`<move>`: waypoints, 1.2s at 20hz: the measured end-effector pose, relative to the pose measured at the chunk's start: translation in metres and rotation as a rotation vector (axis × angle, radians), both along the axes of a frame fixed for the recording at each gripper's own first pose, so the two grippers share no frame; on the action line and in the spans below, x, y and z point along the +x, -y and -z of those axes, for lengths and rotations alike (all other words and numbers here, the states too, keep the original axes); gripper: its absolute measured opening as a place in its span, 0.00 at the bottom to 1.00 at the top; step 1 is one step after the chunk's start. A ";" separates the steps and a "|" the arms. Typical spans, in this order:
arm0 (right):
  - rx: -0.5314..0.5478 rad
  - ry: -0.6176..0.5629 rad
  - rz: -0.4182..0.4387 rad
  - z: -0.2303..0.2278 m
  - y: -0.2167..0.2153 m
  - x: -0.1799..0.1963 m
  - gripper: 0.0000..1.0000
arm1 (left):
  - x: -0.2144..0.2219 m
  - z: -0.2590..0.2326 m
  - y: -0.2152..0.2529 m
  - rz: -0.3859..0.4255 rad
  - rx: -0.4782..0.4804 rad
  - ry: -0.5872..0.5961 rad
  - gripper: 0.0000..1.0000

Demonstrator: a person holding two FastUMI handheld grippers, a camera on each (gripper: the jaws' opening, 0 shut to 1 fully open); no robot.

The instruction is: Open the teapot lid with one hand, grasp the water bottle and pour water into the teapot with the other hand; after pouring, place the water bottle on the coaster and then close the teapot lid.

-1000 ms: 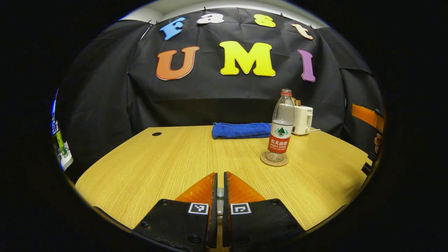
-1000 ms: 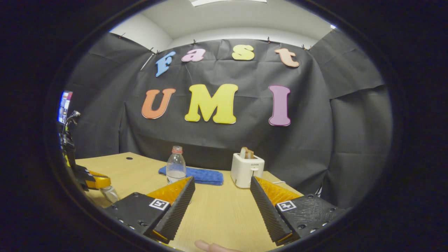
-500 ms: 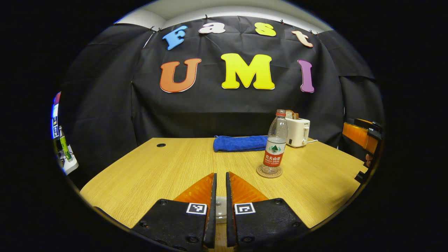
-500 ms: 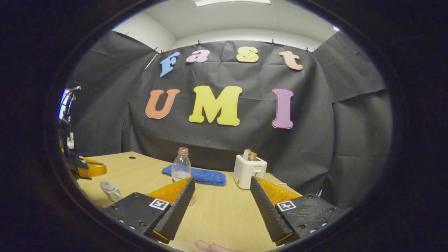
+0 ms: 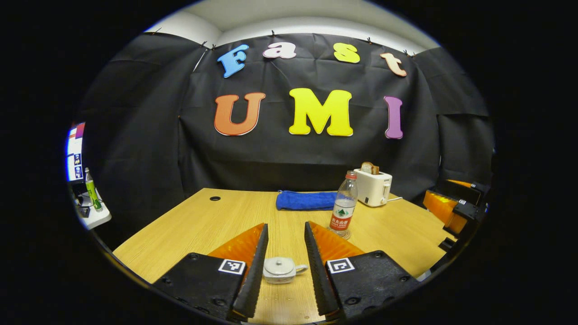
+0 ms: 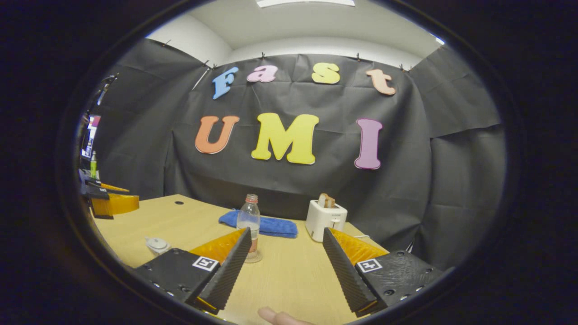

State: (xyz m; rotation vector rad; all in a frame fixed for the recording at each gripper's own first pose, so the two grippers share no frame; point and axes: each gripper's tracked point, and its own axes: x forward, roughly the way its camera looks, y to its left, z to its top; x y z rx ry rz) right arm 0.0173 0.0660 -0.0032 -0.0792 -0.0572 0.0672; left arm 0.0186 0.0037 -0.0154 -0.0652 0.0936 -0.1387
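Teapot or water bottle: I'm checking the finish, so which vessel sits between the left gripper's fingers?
The small teapot, lid on, lies between the open left gripper fingers, untouched. The water bottle stands farther back, near the toaster.

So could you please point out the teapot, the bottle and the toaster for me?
teapot (image 5: 278,267), left gripper view, on its lid.
bottle (image 5: 342,212), left gripper view, on its label.
toaster (image 6: 324,217), right gripper view, on its front face.

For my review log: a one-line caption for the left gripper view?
Open left tool above lidded teapot; water bottle upright on table.
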 end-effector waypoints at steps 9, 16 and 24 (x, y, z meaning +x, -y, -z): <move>0.002 -0.060 -0.024 0.002 -0.008 -0.024 0.95 | -0.023 -0.016 0.007 0.002 0.037 0.029 1.00; 0.013 -0.078 0.029 0.005 0.012 -0.016 0.98 | -0.019 -0.012 -0.011 -0.085 0.106 0.034 1.00; 0.004 -0.082 0.048 0.006 0.014 -0.015 0.95 | -0.018 -0.012 -0.017 -0.110 0.121 0.046 1.00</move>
